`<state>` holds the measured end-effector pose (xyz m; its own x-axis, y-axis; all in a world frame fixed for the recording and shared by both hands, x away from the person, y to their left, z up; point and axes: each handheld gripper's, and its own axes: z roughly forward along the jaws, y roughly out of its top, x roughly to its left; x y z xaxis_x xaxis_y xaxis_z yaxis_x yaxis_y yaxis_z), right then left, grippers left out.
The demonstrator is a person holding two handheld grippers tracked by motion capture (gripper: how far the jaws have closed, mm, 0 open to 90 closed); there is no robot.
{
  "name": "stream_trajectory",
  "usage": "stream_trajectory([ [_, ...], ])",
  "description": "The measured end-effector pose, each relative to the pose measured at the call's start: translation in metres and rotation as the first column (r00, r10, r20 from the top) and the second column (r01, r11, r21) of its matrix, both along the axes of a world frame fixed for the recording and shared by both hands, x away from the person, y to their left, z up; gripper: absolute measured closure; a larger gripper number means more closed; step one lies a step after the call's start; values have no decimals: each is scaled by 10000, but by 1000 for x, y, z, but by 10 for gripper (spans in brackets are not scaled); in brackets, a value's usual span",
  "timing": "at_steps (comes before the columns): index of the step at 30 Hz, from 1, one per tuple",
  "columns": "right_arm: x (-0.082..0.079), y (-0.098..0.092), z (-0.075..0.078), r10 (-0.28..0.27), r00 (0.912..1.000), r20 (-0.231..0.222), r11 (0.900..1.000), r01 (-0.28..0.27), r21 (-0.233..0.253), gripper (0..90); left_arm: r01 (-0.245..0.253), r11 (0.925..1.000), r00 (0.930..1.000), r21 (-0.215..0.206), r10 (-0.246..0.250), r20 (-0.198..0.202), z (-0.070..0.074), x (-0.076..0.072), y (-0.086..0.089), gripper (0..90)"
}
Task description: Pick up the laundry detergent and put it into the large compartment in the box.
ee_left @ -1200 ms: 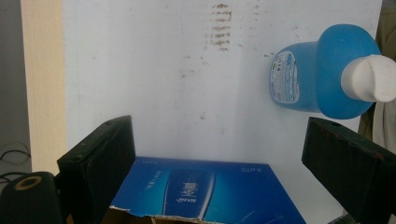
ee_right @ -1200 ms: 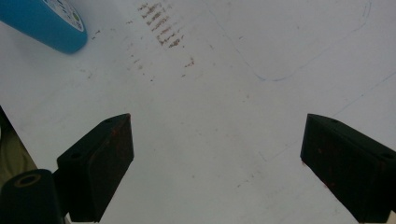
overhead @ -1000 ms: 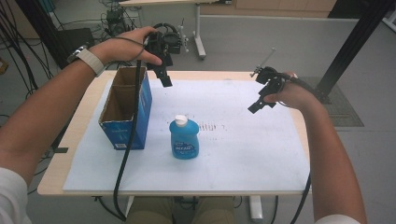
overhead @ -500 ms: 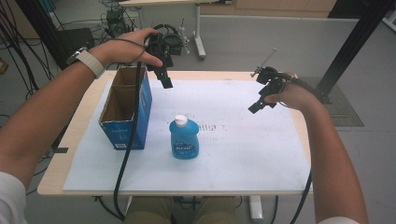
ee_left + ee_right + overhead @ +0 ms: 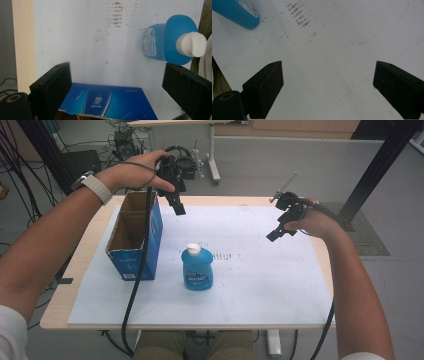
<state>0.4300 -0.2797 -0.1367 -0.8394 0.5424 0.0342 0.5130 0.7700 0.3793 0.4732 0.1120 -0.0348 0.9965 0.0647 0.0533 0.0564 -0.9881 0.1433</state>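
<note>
looking down from the high view, i'm seeing one blue bottle (image 5: 197, 268) standing mid-table just beside one open box (image 5: 134, 237), both grippers hovering empty. left gripper (image 5: 178, 208) is hanging over the box's far end, right gripper (image 5: 278, 230) well apart. in the left gripper view i'm holding jaws spread wide; the bottle could tip if clipped. in the right gripper view, jaws spread too.
</note>
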Motion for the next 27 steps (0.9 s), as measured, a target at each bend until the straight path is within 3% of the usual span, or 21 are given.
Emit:
stream_trajectory([
  [13, -3, -1, 2, -79, 10000, 16, 10000, 79, 24, 100, -19, 9998, 10000, -211, 18, -46, 1, -4, 4, 100],
  [27, -4, 3, 2, -123, 9999, 116, 9999, 124, -70, 93, 49, 10000, 9997, -57, -50, -252, 4, -18, 3, 98],
])
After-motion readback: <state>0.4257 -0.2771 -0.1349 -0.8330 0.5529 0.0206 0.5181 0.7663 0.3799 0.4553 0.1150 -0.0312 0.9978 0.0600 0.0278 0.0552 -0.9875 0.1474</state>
